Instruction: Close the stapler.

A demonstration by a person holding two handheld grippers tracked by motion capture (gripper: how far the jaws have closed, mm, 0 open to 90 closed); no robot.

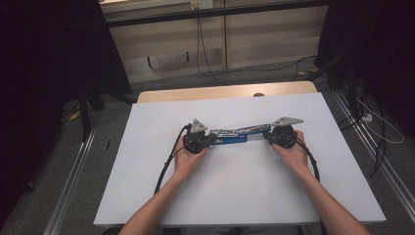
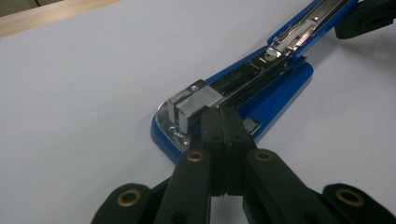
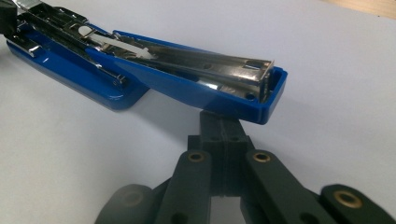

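**Stapler laid open between two closed pairs of tongs**

The left tongs are clenched, jaws pressed flat together with nothing between them, and their tip sits just at the front end of the blue plastic stapler with its bright metal staple channel. There a block of silvery staples stands at the head of the channel; the closed tip looks placed to press on or steady that end, though whether it touches the metal I cannot tell. The right tongs are likewise clenched on nothing, their tip tucked under or against the far end of the stapler's blue top cover, which is swung back and lies with its metal lining facing up. Held this way, the cover probably stays flat and open so the channel is reachable.

In the high view the left tongs and right tongs face each other along one line, with the stapler stretched full length between them near the middle of the white table. A hand grips each tool from the near side, forearms resting low, which suggests steady bracing rather than lifting. Shut jaws suit pushing and pinning rather than grasping.
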